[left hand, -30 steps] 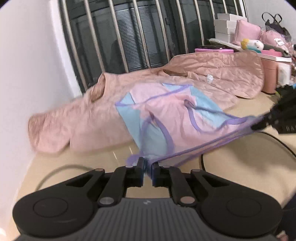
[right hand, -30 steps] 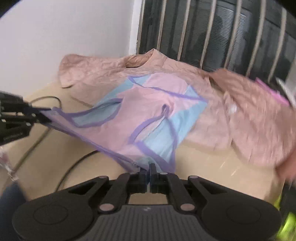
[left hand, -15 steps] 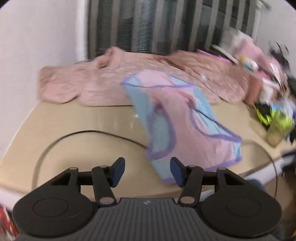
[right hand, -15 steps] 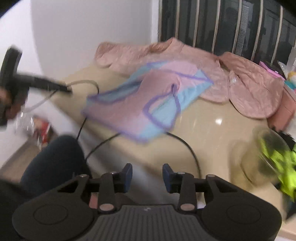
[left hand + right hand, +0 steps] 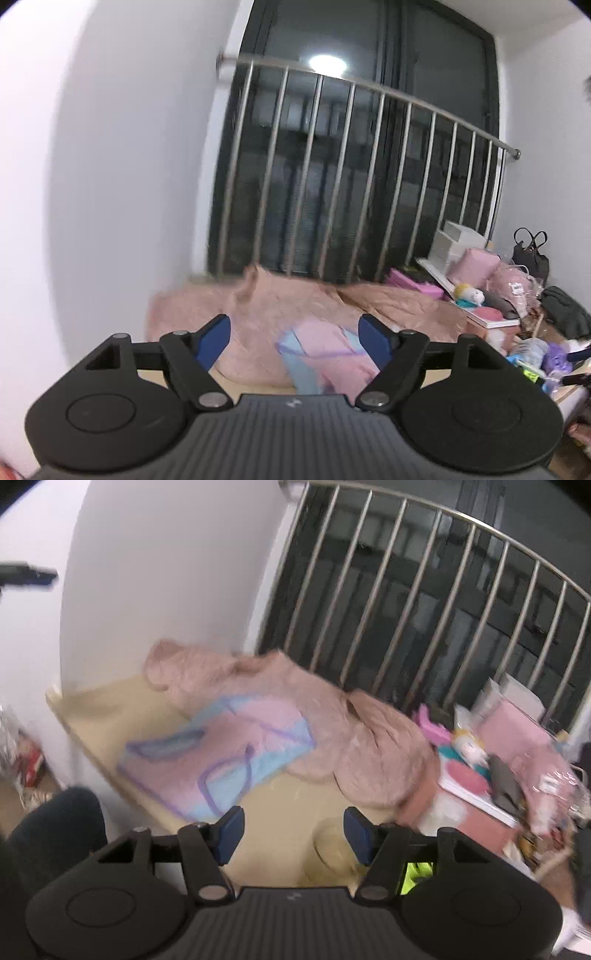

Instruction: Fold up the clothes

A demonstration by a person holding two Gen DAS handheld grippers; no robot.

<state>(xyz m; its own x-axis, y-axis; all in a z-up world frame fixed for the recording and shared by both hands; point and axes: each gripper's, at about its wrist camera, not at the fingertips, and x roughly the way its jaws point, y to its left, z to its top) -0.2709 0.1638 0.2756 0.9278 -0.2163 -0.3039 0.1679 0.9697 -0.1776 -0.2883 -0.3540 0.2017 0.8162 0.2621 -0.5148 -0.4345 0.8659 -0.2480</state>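
On the bench (image 5: 280, 812) the pink-and-blue garment (image 5: 229, 753) lies released, partly over the quilted jacket (image 5: 332, 720). Left claw (image 5: 295, 339) and right claw (image 5: 293, 830) have just been opening, empty; next comes regrasping an edge.

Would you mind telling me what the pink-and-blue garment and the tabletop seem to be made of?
Pink-and-blue garment: thin, limp woven or knit cloth, matte, lying flat with purple binding at its edges. Tabletop: hard, smooth beige surface, probably laminate or polished stone, with a faint sheen.
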